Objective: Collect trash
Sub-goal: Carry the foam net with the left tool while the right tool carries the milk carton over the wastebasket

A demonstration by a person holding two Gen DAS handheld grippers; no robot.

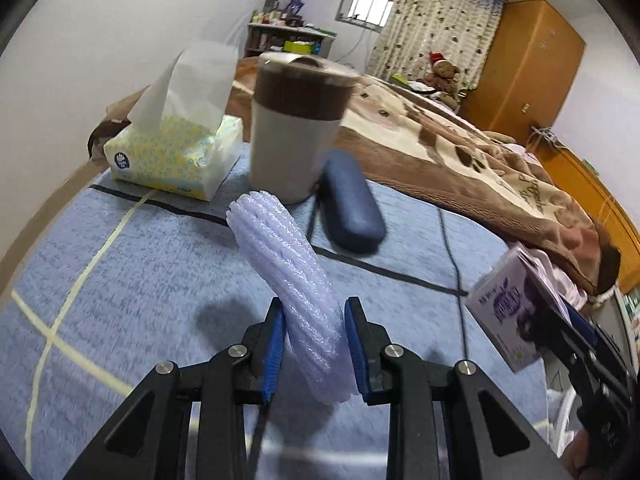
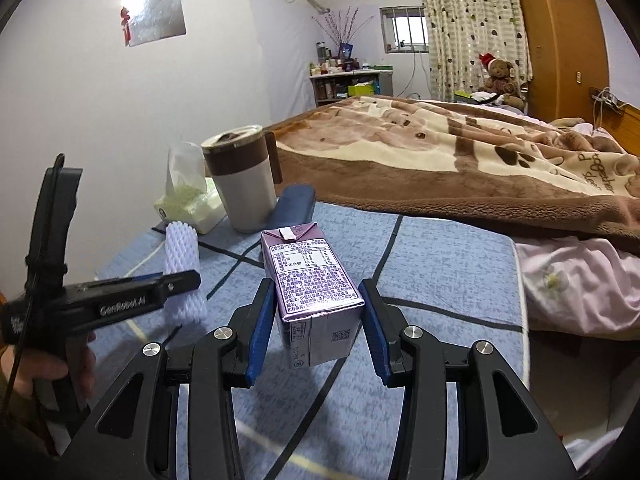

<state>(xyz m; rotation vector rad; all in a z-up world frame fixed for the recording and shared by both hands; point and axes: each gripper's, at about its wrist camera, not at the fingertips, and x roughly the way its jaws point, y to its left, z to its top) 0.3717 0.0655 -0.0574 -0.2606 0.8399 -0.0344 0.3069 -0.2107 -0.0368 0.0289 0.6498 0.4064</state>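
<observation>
Blue bedsheet (image 2: 440, 264) w/ tumbler (image 2: 244, 184) at far left. R gripper (image 2: 316, 320) is clamped on purple drink carton (image 2: 316, 280), which sticks up betw. its pads. To its left, L gripper (image 1: 314, 344) squeezes white foam sleeve (image 1: 288, 276), which pokes out toward the tumbler.

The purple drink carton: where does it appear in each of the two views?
Left wrist view: purple drink carton at the right edge, held by the right gripper.
Right wrist view: carton at centre, between that gripper's pads.
Shared landmark: the brown-banded cup.
</observation>
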